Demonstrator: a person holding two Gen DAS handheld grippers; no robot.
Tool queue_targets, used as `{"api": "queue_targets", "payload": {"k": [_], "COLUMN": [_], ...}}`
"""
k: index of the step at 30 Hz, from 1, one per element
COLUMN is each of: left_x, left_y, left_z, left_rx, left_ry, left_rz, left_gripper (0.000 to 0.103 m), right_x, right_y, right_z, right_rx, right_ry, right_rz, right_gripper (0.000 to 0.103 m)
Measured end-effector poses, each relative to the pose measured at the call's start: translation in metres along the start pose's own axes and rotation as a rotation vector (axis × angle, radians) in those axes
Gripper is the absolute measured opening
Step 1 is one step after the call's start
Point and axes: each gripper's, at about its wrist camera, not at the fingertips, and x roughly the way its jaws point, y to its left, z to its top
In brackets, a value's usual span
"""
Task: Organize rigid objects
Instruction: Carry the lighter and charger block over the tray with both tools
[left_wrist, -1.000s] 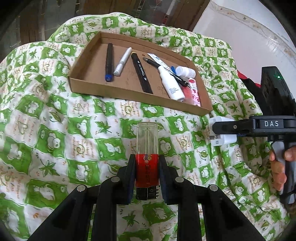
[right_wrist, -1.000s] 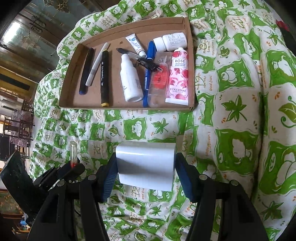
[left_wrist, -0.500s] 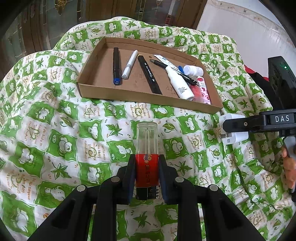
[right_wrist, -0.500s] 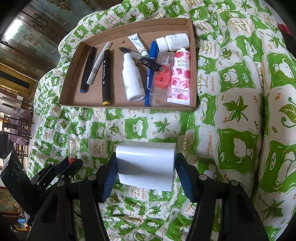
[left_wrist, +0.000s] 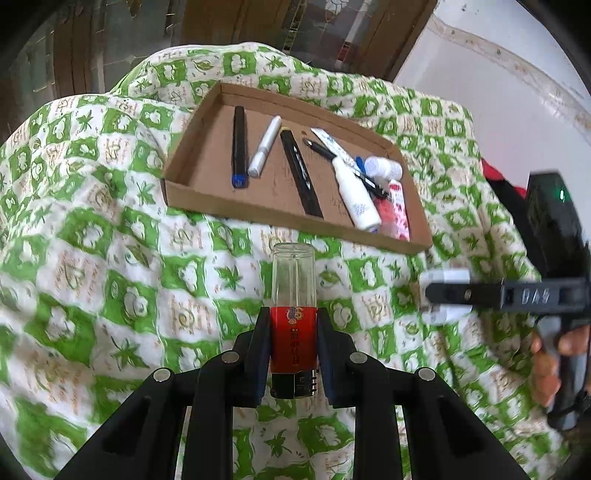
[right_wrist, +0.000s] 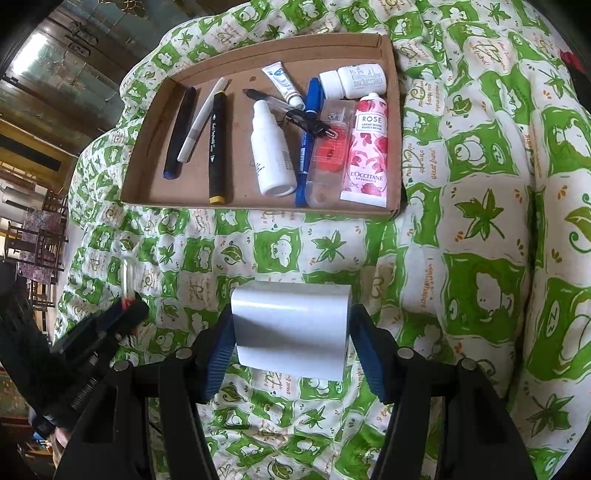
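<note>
Lighter (left_wrist: 293, 314) sat pinched upright in the left gripper (left_wrist: 293, 354) above the green quilt (left_wrist: 110, 258), the cardboard tray (left_wrist: 207, 201) at twelve o'clock. At three o'clock, the right gripper (right_wrist: 291, 343) clamped a white charger (right_wrist: 290, 328).

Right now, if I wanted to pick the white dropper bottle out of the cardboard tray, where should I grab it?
Probably across the wide body of the white dropper bottle, coming from above. It lies flat, and its narrow cap end touches the black pen; the body has bare tray floor on its left.
</note>
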Motion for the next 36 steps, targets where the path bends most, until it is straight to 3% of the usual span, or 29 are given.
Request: {"api": "queue_targets", "payload": {"k": [9, 18, 36], "left_x": [-0.002, 0.026, 0.082], "left_y": [0.005, 0.022, 0.054], "left_z": [0.047, 0.093, 0.133], "left_rx": [0.002, -0.010, -0.046], "left_ry": [-0.032, -0.034, 0.016], "left_rz": [0.009, 0.079, 0.179], "left_gripper": [0.023, 0.023, 0.023], "right_x": [0.000, 0.001, 0.009], "right_y": [0.005, 0.013, 0.016], "right_z": [0.000, -0.001, 0.005], "right_rx": [-0.015, -0.045, -0.068], "right_ry": [0.001, 0.006, 0.034], "right_rz": [0.008, 0.019, 0.041], "right_gripper": [0.060, 0.060, 0.060]}}
